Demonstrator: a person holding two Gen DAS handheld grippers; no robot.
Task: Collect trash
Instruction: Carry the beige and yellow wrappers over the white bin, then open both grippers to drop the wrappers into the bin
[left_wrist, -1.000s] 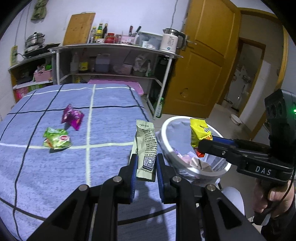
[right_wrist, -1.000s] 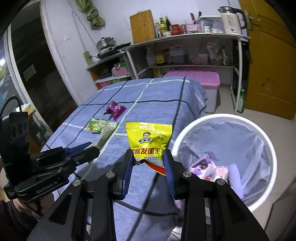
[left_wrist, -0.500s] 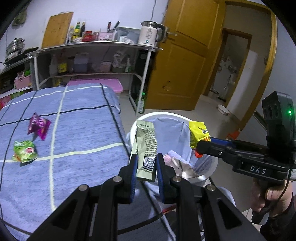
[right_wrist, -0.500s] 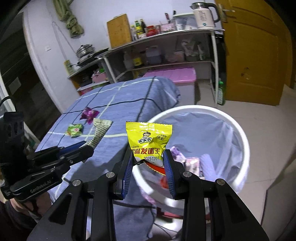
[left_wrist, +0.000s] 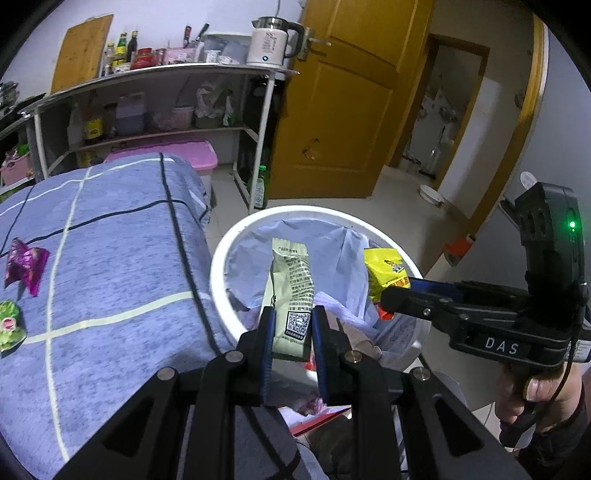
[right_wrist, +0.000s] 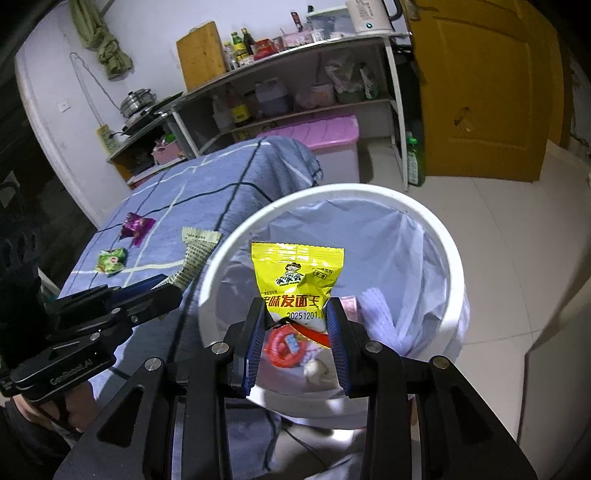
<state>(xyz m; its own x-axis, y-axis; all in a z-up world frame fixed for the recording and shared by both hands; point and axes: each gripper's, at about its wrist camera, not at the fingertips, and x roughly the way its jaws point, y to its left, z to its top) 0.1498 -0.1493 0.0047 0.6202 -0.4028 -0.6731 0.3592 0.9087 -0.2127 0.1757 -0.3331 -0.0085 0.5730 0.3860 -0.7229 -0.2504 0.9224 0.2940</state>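
Left gripper (left_wrist: 291, 328): jaws clamped on the lower end of a pale green wrapper (left_wrist: 291, 291). The wrapper's long axis runs up and away from the jaws, free crimped end pointing toward the far rim of the white bin (left_wrist: 221, 295); in the left wrist view it appears over the bin's open mouth. Right gripper (right_wrist: 295, 325): jaws closed on the bottom of a yellow snack packet (right_wrist: 295, 277), which stands upright, crimped top edge up, printed face toward the camera; in the right wrist view it is over the bin's lined opening. Inside the bin: pale liner and a few scraps, among them a red piece (right_wrist: 282, 345). On the surface, covered with a blue checked cloth (left_wrist: 110, 277), lie a purple wrapper (left_wrist: 24, 264) and a green wrapper (left_wrist: 9, 326), near each other and well apart from the bin. A hand (left_wrist: 535, 391) holds the right gripper's handle.
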